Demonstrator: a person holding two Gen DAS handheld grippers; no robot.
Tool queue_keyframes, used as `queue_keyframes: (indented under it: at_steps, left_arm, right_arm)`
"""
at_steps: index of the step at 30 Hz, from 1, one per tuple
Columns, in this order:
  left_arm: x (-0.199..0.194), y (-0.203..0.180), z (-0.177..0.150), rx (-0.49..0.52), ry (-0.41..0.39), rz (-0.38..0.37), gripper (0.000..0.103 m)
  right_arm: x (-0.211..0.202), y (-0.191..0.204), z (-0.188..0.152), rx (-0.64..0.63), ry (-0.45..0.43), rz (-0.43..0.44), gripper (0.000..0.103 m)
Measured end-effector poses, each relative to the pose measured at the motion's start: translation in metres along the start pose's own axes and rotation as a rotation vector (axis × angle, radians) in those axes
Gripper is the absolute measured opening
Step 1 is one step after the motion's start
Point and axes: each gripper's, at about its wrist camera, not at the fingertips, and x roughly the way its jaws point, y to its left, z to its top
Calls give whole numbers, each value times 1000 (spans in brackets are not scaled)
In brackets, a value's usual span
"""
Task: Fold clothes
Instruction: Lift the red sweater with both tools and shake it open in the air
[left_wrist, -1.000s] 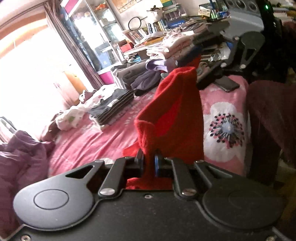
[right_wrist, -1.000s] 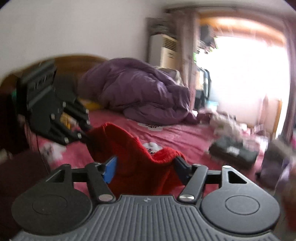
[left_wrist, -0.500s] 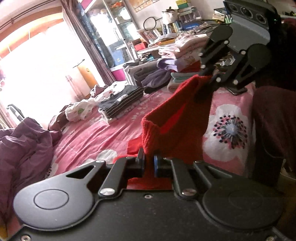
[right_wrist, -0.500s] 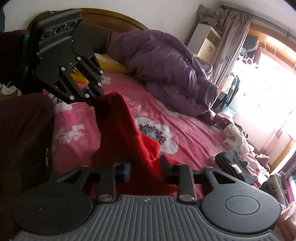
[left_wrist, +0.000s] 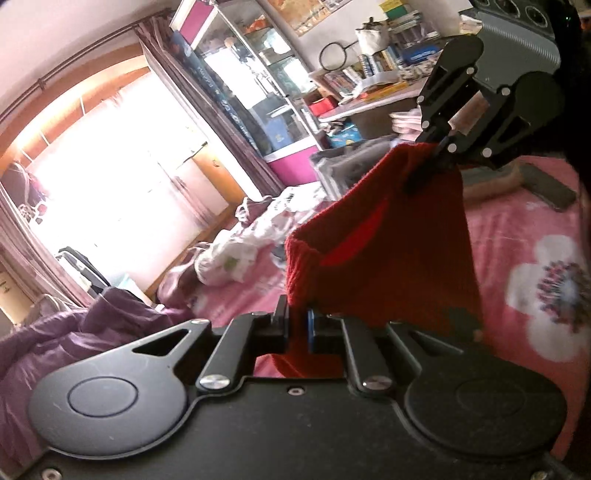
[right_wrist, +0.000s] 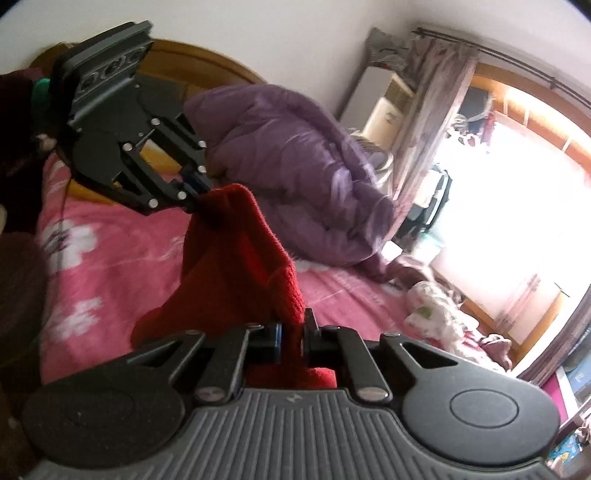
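Note:
A red knit garment hangs in the air between my two grippers, above the pink flowered bed. My left gripper is shut on one edge of it. My right gripper is shut on the other edge. In the left wrist view the right gripper shows at the upper right, pinching the cloth. In the right wrist view the left gripper shows at the upper left, pinching the red garment. The cloth's lower part is hidden behind the gripper bodies.
A purple duvet is heaped at the head of the bed. A white patterned garment lies near the bed's far edge. A phone lies on the bed. A glass cabinet and cluttered desk stand beyond.
Both grippers have lifted and tilted, raising the red garment higher over the bed. The right gripper's jaws have closed tighter on the cloth than a second ago.

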Motion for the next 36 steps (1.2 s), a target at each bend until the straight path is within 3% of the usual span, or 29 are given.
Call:
queue_keyframes:
  at_steps: [5, 9, 14, 16, 20, 26, 29, 32, 36]
  left_arm:
    - [39, 38, 27, -13, -6, 61, 8]
    - [60, 65, 55, -3, -36, 155, 8]
    - [64, 75, 79, 34, -112, 304, 8]
    - [66, 67, 74, 53, -115, 320, 7]
    - [70, 27, 27, 62, -51, 249, 7]
    - [59, -72, -66, 35, 108, 42, 7]
    - [51, -114, -97, 39, 170, -29, 7]
    - [43, -143, -110, 39, 208, -69, 7]
    - [36, -171, -120, 70, 238, -85, 6]
  right_arm:
    - [33, -49, 17, 30, -9, -62, 11]
    - [55, -88, 34, 44, -22, -130, 10]
    - [61, -118, 56, 43, -114, -280, 11]
    - [61, -119, 55, 48, -155, -319, 11]
    - [68, -97, 22, 68, -134, -298, 11]
    - [83, -13, -83, 123, 84, -101, 11]
    - [85, 35, -127, 129, 201, -4, 10]
    - [86, 72, -156, 111, 284, 45, 10]
    - [86, 98, -170, 111, 345, 75, 11]
